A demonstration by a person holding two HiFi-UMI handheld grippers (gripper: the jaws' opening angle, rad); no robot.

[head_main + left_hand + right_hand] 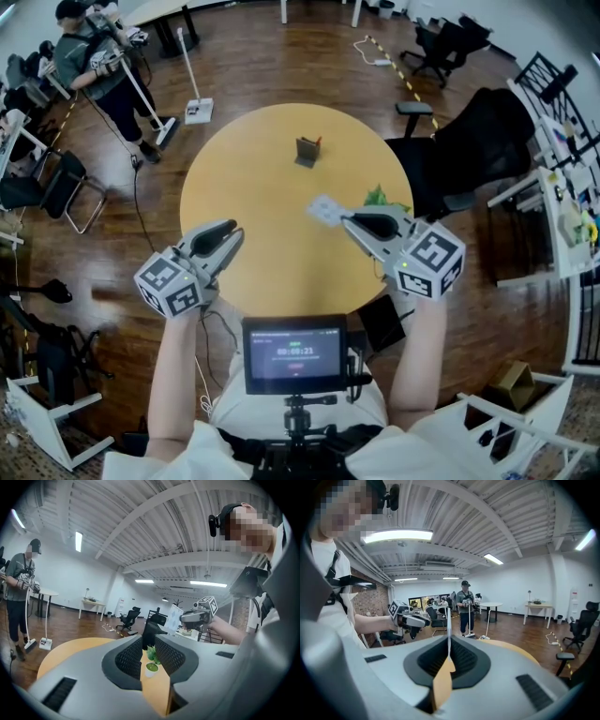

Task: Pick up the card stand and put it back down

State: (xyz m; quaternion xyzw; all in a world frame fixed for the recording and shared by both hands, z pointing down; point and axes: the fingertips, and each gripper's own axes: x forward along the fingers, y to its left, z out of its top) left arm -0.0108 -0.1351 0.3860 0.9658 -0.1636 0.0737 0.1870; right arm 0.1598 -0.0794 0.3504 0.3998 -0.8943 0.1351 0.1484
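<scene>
1. Brown wood flooring surrounds a round yellow tabletop (253, 202). The card stand (307, 151) is seen standing on it above the centre of the head view, well apart from both tools.
2. The right hand-held gripper (348, 221), right of centre, is clamped on a thin pale card (325, 210), which is shown edge-on between the closed jaws in that gripper's own view.
3. The left hand-held gripper (234, 234), at lower left, is held with its jaws a little apart and nothing between them (only bare tabletop and a small potted plant (151, 663) are seen through the gap).
4. The stand is judged not yet picked up. The approach is taken to be the step in hand, and the empty left tool looks free for it.
5. The jaws should be opened wider than the stand before it is reached and squared to its sides, so that it is not pushed across the smooth surface.
6. The grip is best taken low on the body, clear of the small red part at its top, whose nature cannot be made out.
7. The lift should be made straight up and the stand set back level, so that it is left upright. The held card should be carried clear of it meanwhile.
</scene>
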